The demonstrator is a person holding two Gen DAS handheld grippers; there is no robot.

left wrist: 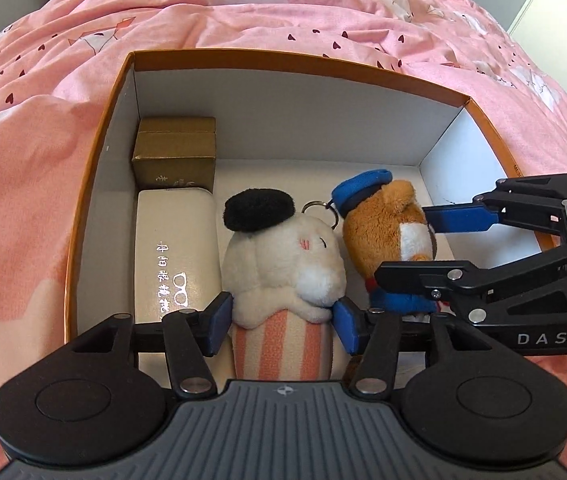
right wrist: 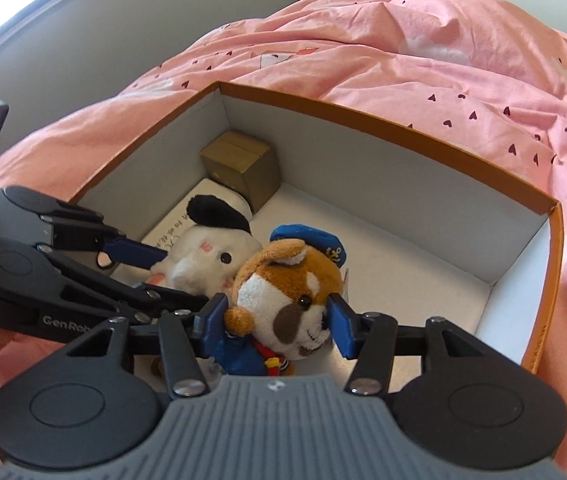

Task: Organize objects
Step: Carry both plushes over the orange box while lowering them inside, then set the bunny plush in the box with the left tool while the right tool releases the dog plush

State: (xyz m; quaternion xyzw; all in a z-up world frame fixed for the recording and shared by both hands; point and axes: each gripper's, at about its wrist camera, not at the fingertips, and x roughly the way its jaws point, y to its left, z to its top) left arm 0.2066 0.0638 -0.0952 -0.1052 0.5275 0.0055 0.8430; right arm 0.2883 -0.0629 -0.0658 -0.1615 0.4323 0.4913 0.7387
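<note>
Open cardboard box (left wrist: 95, 184), orange outside and white inside, set on pink heart-print bedding (left wrist: 283, 8).

Contents, left side of the box:
- Small gold-coloured carton (left wrist: 175, 160) in the far left corner, against the left wall.
- Cream oblong glasses case (left wrist: 175, 248) with printed lettering and a spectacles mark, lying flat just near of the carton and touching it, long side along the left wall.

Contents, middle of the box:
- White plush toy with black beret and orange-and-white striped body (left wrist: 283, 256), just right of the glasses case, head toward the far wall.
- Brown-and-white plush dog in blue sailor cap and blue jacket (right wrist: 283, 280), immediately right of the white plush, heads touching.
- Metal key ring (left wrist: 319, 210) showing between the two heads.

Right portion of the box floor and far right corner bare white card.

Left gripper (left wrist: 283, 316): angled down into the box, blue pads against both flanks of the white plush at the top of the striped body, no gap visible on either side; read as clasping the plush lightly.

Right gripper (right wrist: 277, 316): angled down from the right, blue pads pressed into both cheeks of the brown plush dog, head clamped between them. Cannot tell whether the dog's base rests on the box floor.

Both grippers side by side, linkages nearly touching at the near edge.
</note>
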